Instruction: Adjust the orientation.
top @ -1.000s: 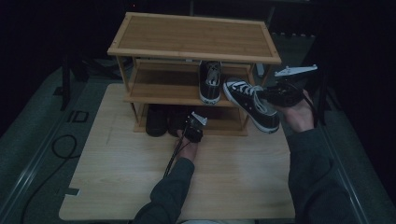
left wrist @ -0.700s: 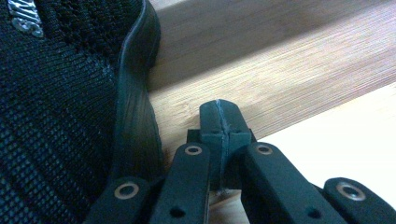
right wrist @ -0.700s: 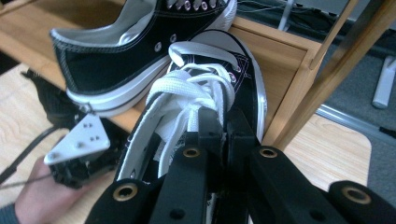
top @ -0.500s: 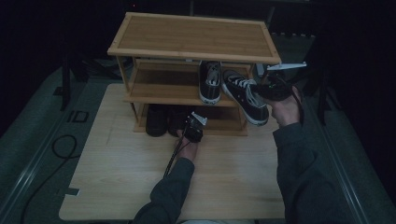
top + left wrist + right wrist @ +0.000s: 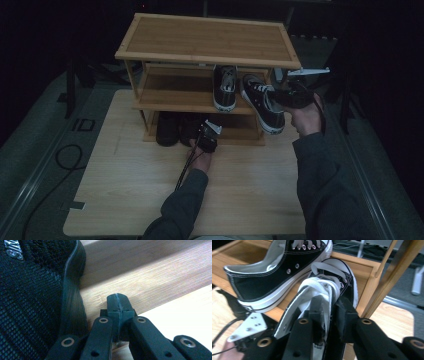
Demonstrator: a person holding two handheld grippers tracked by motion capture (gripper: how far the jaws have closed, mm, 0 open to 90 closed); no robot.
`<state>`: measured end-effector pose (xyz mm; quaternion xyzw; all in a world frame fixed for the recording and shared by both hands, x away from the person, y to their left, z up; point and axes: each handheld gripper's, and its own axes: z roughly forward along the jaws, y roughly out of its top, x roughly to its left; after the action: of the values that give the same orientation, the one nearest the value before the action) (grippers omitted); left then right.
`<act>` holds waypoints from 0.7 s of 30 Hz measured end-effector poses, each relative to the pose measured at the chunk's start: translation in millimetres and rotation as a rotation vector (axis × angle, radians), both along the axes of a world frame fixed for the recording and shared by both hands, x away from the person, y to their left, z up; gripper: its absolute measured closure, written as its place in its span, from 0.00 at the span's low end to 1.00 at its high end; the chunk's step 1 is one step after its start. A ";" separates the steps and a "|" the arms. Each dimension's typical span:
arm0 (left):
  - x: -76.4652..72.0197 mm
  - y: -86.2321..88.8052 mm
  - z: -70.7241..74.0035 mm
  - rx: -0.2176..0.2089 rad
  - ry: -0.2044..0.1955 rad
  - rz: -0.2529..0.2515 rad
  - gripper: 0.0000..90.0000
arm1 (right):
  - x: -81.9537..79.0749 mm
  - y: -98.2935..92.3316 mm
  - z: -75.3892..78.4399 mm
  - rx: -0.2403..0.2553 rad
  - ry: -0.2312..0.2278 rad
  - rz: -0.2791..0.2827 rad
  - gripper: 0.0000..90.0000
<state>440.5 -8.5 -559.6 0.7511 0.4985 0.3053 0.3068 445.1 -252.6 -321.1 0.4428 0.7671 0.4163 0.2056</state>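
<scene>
Both arms are in dark grey long sleeves (image 5: pixel 320 185). The grippers are black plastic: the left gripper (image 5: pixel 117 305) has ridged pads and silver-ringed screw holes, a black cable (image 5: pixel 184 172) trailing off it, and the right gripper (image 5: pixel 329 307) carries a pale grey three-cornered plate (image 5: pixel 309 72).

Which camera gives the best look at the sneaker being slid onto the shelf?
The high view: the whole sneaker shows, toe on the middle shelf. The right gripper view shows its collar and laces close up, one jaw inside it.

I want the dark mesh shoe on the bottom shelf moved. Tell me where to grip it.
Probably the heel collar of the mesh shoe, coming from the open front of the rack: the heel faces outward beside the shut left gripper, and its thin rim suits two jaws.
</scene>
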 end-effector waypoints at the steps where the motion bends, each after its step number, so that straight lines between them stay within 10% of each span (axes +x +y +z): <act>1: 0.0 0.0 0.0 0.000 0.000 0.000 1.00 | -0.1 -1.2 0.3 0.002 0.002 0.002 0.79; 21: 0.0 0.0 0.0 -0.002 -0.001 0.001 1.00 | -45.2 -39.2 13.1 -0.003 -0.051 0.043 0.78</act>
<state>440.5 -8.6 -559.6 0.7504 0.4990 0.3053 0.3078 399.9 -291.8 -308.1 0.4153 0.7713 0.4307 0.2168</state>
